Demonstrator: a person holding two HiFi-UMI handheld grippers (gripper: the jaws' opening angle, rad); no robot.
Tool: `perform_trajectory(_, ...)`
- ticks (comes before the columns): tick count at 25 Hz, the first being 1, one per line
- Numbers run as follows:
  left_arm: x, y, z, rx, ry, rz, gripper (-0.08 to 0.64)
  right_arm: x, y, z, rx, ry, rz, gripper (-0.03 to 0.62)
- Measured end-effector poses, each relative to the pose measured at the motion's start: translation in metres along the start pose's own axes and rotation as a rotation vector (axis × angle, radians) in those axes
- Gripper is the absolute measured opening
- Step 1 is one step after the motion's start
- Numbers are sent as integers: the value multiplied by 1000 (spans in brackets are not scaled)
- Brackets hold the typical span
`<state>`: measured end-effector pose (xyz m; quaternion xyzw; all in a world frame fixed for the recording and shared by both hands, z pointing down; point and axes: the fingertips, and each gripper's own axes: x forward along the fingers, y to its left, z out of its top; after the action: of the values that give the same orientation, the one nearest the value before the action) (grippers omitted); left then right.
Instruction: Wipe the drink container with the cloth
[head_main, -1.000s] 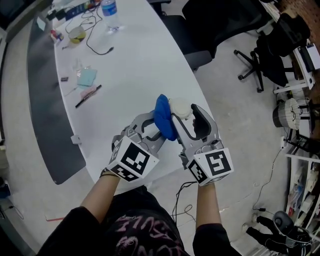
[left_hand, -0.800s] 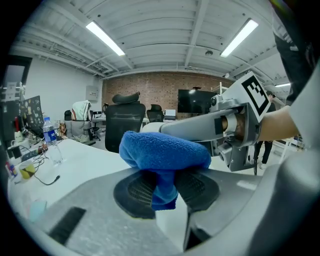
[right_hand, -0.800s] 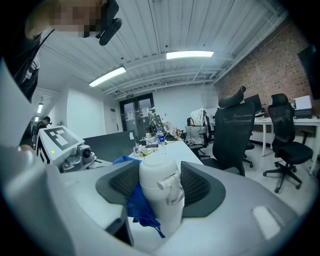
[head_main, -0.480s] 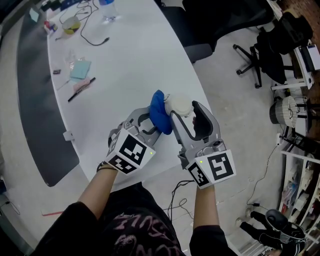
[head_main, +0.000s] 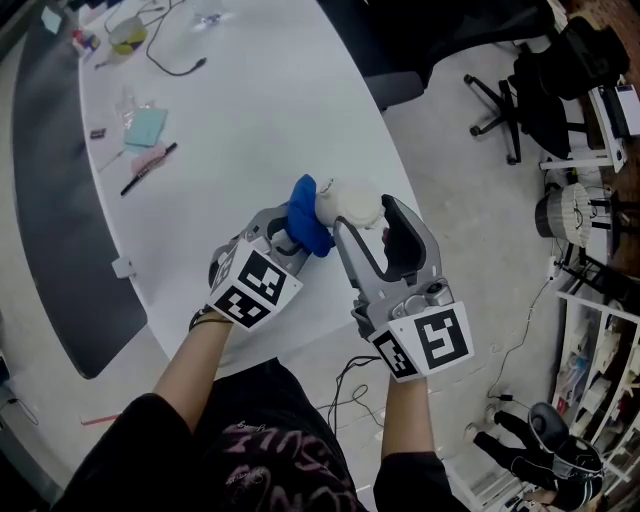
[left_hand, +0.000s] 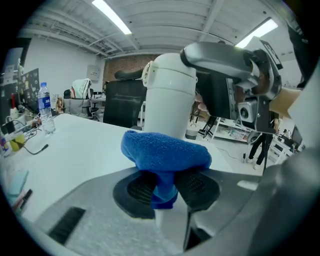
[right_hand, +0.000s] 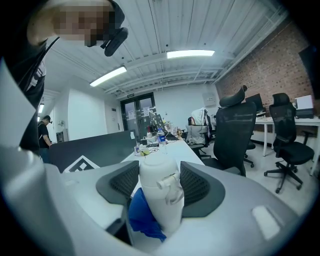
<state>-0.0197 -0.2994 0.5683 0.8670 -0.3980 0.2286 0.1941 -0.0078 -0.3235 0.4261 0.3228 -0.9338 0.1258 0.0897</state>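
Observation:
A white drink container (head_main: 349, 206) with a lidded top stands between the pads of my right gripper (head_main: 365, 215), which is shut on its body; in the right gripper view the container (right_hand: 160, 197) fills the gap between the two pads. My left gripper (head_main: 290, 232) is shut on a blue cloth (head_main: 305, 216) and holds it against the container's left side. In the left gripper view the cloth (left_hand: 165, 152) bulges out above the pads, with the white container (left_hand: 170, 95) upright right behind it. Both grippers hang near the white table's (head_main: 240, 130) front right edge.
At the table's far left lie a pen (head_main: 148, 168), a teal card (head_main: 145, 127), a black cable (head_main: 175, 65) and a small cup (head_main: 127, 36). A dark panel (head_main: 50, 220) runs along the table's left side. Black office chairs (head_main: 530, 90) stand on the floor to the right.
Both grippers, with the container and the cloth, have shifted up and a little left in the head view. The cloth has slid along the container's left side. Both grips are unchanged.

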Motion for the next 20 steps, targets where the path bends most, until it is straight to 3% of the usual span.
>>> perform_trajectory(5,-7,0,3,0,-6,11,107,0,0,-1,1,-6,-1,267)
perform_trajectory(10,-39,-3,30,-8,-77,34,106,-2,1,-1,2,-12,0,267)
perform_trajectory(16,-70,-12,75,42,-173,46,106,-4,2,3,4,-14,8,267)
perform_trajectory(20,-68,-17,90,97,-179,52,106,-5,2,5,4,-16,10,265)
